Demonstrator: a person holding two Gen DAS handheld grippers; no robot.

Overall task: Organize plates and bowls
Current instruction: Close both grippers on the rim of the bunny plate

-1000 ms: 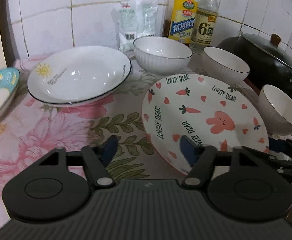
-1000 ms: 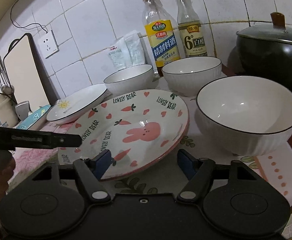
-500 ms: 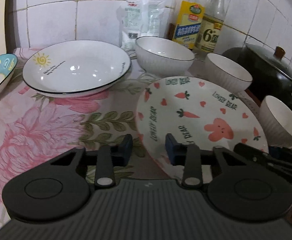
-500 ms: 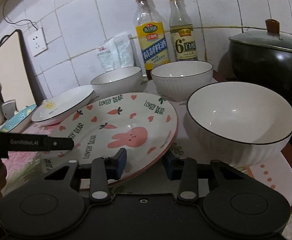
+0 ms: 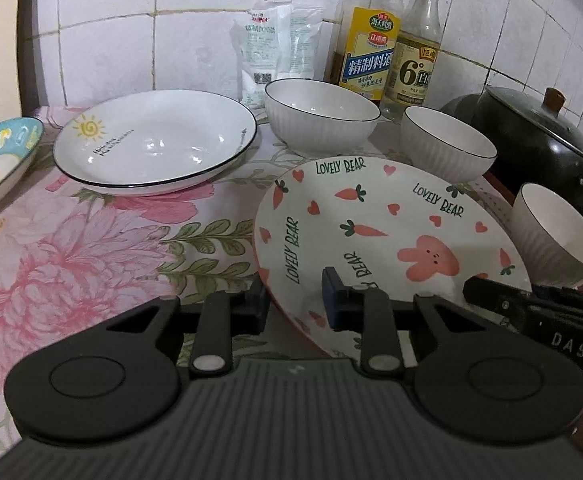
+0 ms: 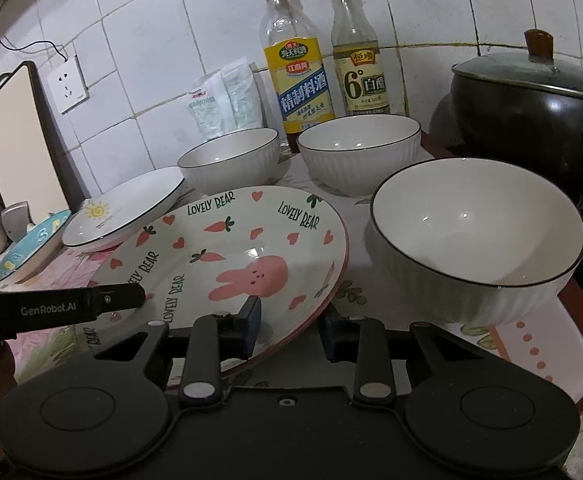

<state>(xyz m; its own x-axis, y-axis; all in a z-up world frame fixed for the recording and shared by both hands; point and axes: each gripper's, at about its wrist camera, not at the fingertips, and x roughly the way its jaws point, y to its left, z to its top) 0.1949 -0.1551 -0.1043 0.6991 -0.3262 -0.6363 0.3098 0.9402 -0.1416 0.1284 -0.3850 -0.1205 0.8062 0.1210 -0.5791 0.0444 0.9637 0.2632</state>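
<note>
Both claws are closing on the near rim of the rabbit plate (image 5: 387,216), at lower centre of each view. The left claw (image 5: 293,300) and right claw (image 6: 289,326) each have one finger above the rim and one below, though full contact cannot be told. A shallow bite on glazed rim could slip, tipping the plate against the nearest bowl (image 6: 475,236) just right of it. That bowl, two more bowls (image 6: 357,148) behind, and the sun plate (image 5: 155,140) at upper left on the worktop (image 5: 71,264) all sit empty.
</note>
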